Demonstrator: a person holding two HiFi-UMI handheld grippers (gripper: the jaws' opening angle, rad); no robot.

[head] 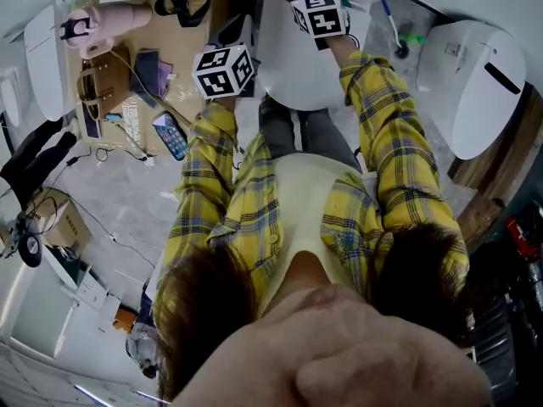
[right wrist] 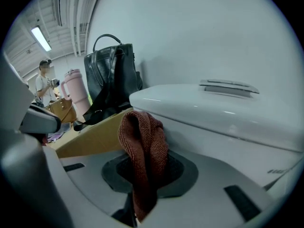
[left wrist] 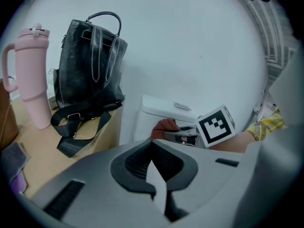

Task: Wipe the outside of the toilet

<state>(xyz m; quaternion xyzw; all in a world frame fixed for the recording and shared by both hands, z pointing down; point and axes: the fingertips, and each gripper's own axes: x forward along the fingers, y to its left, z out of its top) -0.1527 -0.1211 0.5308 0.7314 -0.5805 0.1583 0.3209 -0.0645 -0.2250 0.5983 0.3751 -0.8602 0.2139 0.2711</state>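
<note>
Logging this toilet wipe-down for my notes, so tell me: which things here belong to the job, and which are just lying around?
For the job:
toilet tank
reddish-brown cloth, clamped in the right claw

Just lying about:
black backpack
pink tumbler
phone

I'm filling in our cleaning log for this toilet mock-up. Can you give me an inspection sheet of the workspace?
Surface: white toilet tank, lid on, no marks visible.
Job's things: reddish-brown cloth, held close to the tank front.
Clutter: wooden table beside the toilet carries a pink tumbler, black backpack and brown handbag; phone by its edge.
Grippers: right gripper shut on the cloth; left gripper shows a white sliver between its jaws, grip unclear.
Cables: thin cables on the floor.
Surroundings: white wall; second white fixture; person in the background.
</note>
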